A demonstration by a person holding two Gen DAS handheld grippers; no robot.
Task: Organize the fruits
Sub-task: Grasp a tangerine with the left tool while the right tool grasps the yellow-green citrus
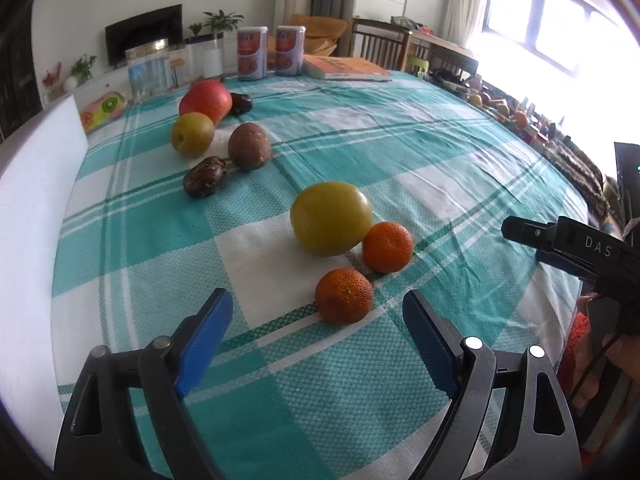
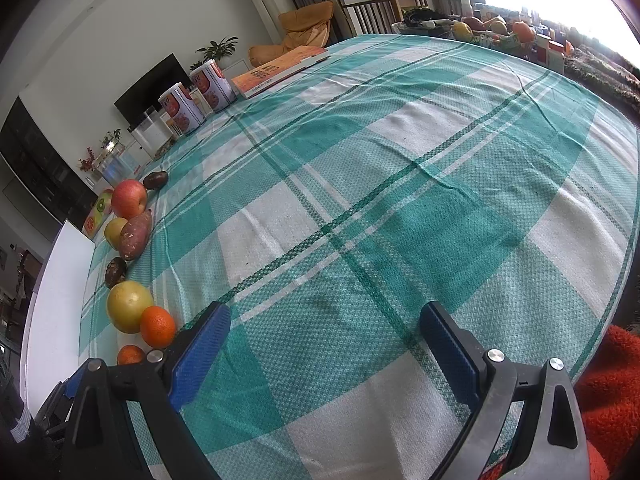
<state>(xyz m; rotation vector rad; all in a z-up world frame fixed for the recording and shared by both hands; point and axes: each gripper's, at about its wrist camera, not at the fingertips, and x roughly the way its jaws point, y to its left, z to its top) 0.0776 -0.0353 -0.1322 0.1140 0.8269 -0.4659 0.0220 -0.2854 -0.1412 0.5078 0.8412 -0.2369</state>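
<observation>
Fruits lie on a green checked tablecloth (image 1: 400, 152). In the left wrist view my left gripper (image 1: 318, 318) is open and empty, just short of an orange mandarin (image 1: 344, 296). Behind it are a second mandarin (image 1: 387, 246) and a large yellow fruit (image 1: 330, 218). Farther back lie a dark chestnut-like piece (image 1: 205, 182), a brown sweet potato (image 1: 250, 146), a yellow pear (image 1: 192, 134), a red apple (image 1: 205, 101) and another dark piece (image 1: 241, 103). My right gripper (image 2: 324, 320) is open and empty over bare cloth; the fruit row (image 2: 130, 306) lies at its left.
Two printed cans (image 1: 252, 53) and an orange book (image 1: 346, 68) stand at the table's far edge. A white foam board (image 1: 32, 216) lines the left side. The right gripper's body (image 1: 580, 248) shows at the right. More fruit and clutter (image 2: 496, 28) sit beyond the far right edge.
</observation>
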